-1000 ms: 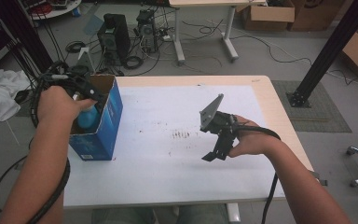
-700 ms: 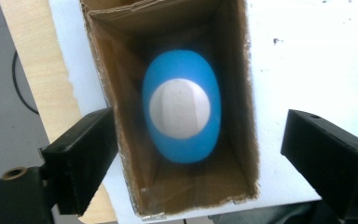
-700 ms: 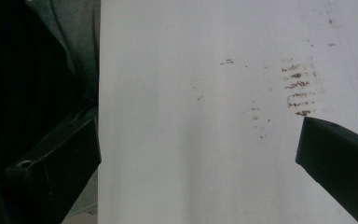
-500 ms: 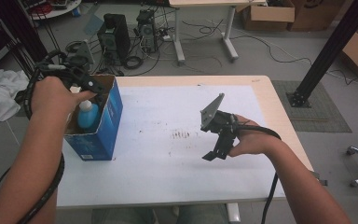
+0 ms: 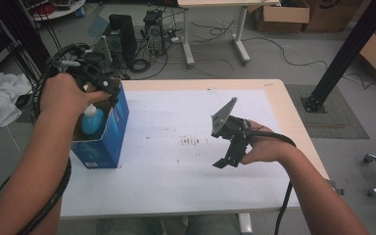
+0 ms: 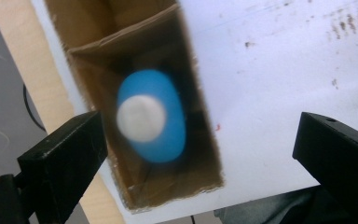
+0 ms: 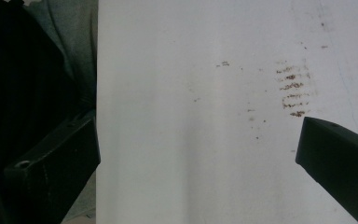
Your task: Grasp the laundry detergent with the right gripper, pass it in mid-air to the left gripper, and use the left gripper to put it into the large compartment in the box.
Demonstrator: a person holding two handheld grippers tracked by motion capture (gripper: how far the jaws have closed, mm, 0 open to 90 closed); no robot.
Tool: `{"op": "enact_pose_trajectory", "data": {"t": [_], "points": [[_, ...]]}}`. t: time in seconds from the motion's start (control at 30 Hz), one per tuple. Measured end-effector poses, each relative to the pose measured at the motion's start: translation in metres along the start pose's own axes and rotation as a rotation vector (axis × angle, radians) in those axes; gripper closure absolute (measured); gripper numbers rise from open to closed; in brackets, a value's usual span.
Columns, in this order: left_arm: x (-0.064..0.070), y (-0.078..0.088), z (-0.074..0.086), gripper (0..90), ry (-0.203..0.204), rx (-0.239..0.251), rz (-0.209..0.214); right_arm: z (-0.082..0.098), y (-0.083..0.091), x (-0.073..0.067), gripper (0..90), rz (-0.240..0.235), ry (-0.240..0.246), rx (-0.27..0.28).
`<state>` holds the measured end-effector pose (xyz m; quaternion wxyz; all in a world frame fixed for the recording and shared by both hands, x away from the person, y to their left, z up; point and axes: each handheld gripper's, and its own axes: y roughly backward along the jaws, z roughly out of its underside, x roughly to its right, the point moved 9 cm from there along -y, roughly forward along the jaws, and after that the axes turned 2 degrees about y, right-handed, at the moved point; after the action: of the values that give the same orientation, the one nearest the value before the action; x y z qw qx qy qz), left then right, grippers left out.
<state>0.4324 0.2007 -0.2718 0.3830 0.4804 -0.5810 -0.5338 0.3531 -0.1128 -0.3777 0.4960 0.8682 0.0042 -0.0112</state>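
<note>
left claw (image 6: 196, 154) hanging over the blue box (image 5: 103, 132) at the desk's (image 5: 176, 186) 9 o'clock edge, jaws just spreading apart, blue bottle (image 6: 151, 121) standing loose inside the box, right claw (image 5: 227, 159) spread wide with nothing in it over the stained middle

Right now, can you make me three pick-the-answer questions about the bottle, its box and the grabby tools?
1. Where is the bottle?
A. inside the blue box
B. lying on the floor
C. in the right hand-held gripper

2. What colour is the bottle's cap?
A. red
B. white
C. black

3. How are the left hand-held gripper's jaws?
A. squeezing the bottle
B. wide apart above the box
C. shut on the box wall

Answers: 1 A, the bottle stands in the open box. 2 B, the left gripper view shows a white top. 3 B, both jaws stand clear of the bottle, having just been opening.
</note>
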Motion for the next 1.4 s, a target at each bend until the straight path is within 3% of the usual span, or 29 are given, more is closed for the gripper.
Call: {"op": "enact_pose_trajectory", "data": {"t": [0.17, 0.37, 0.57, 0.63, 0.67, 0.7, 0.83, 0.87, 0.9, 1.03, 1.07, 1.1, 1.27, 1.4], "points": [[0.012, 0.004, -0.004, 0.4, -0.042, 0.000, 0.019, 0.001, 0.002, 0.000, 0.0, 0.003, -0.004, 0.005], [0.034, 0.002, -0.007, 0.2, -0.147, -0.012, 0.074, 0.002, 0.002, 0.001, 0.0, 0.002, -0.013, 0.001], [0.065, -0.008, -0.002, 0.2, -0.368, -0.064, 0.152, 0.004, 0.001, 0.003, 0.0, -0.001, -0.017, -0.009], [0.075, -0.010, 0.001, 0.1, -0.426, -0.064, 0.175, 0.004, 0.000, 0.003, 0.0, -0.004, -0.022, -0.014], [0.075, -0.010, 0.001, 0.1, -0.426, -0.064, 0.175, 0.004, -0.001, 0.004, 0.0, -0.005, -0.024, -0.017], [0.084, -0.012, 0.003, 0.1, -0.521, -0.055, 0.191, 0.004, -0.001, 0.004, 0.0, -0.005, -0.021, -0.018], [0.097, -0.014, 0.012, 0.1, -0.676, -0.072, 0.228, 0.005, -0.001, 0.004, 0.0, -0.005, -0.029, -0.028], [0.097, -0.014, 0.012, 0.1, -0.676, -0.072, 0.228, 0.005, -0.001, 0.004, 0.0, -0.005, -0.029, -0.028], [0.102, -0.014, 0.017, 0.1, -0.731, -0.084, 0.245, 0.006, -0.002, 0.004, 0.0, -0.005, -0.034, -0.035], [0.110, -0.015, 0.026, 0.1, -0.832, -0.091, 0.281, 0.006, -0.001, 0.003, 0.0, 0.001, -0.039, -0.037], [0.110, -0.015, 0.026, 0.1, -0.832, -0.091, 0.281, 0.006, -0.001, 0.003, 0.0, 0.001, -0.039, -0.037], [0.113, -0.017, 0.032, 0.1, -0.886, -0.102, 0.286, 0.005, -0.001, 0.001, 0.0, 0.002, -0.040, -0.036], [0.119, -0.020, 0.040, 0.1, -0.982, -0.122, 0.293, 0.002, 0.000, 0.002, 0.0, 0.010, -0.039, -0.045], [0.122, -0.021, 0.042, 0.1, -1.023, -0.130, 0.295, 0.000, 0.001, 0.003, 0.0, 0.007, -0.031, -0.050]]}}
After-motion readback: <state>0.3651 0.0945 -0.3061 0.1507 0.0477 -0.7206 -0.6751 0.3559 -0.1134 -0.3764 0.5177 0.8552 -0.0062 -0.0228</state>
